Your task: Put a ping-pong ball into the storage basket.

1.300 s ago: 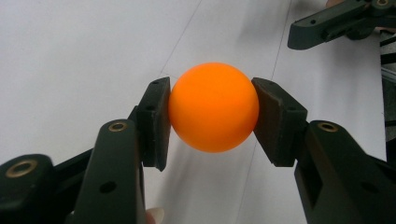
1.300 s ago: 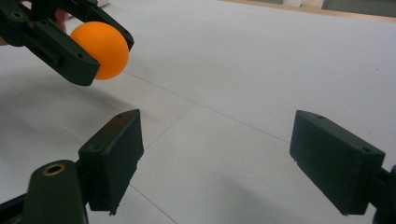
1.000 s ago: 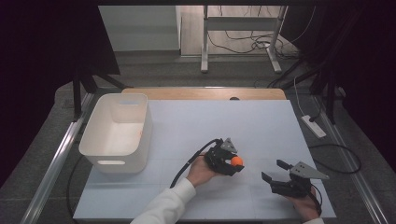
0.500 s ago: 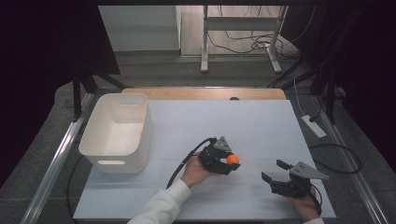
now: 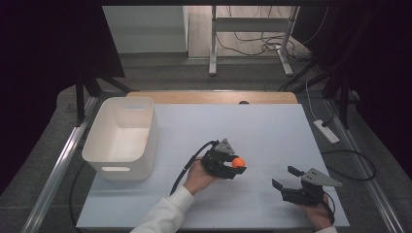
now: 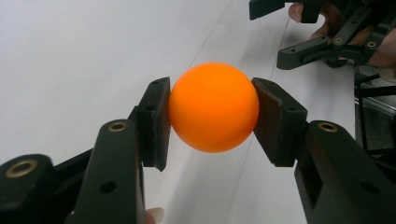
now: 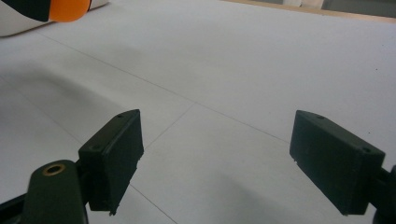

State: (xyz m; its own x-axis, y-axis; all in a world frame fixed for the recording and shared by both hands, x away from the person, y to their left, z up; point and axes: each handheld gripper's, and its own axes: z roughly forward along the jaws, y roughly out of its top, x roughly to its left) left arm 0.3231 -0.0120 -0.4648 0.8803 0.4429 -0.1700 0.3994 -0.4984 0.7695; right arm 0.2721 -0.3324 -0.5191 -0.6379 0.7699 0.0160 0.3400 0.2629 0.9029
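Leftward now, left claw (image 5: 236, 168) clamps round orange ball (image 6: 213, 107); no long axis.

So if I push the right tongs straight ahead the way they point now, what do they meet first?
Probably nothing close: the right tongs stand open over bare white table. The orange ball held by the left tongs sits off to one side of that line, though depth is unclear.

Orange ball (image 6: 213, 113), white bin (image 5: 121, 136), seemingly pale-grey table (image 5: 272, 131)
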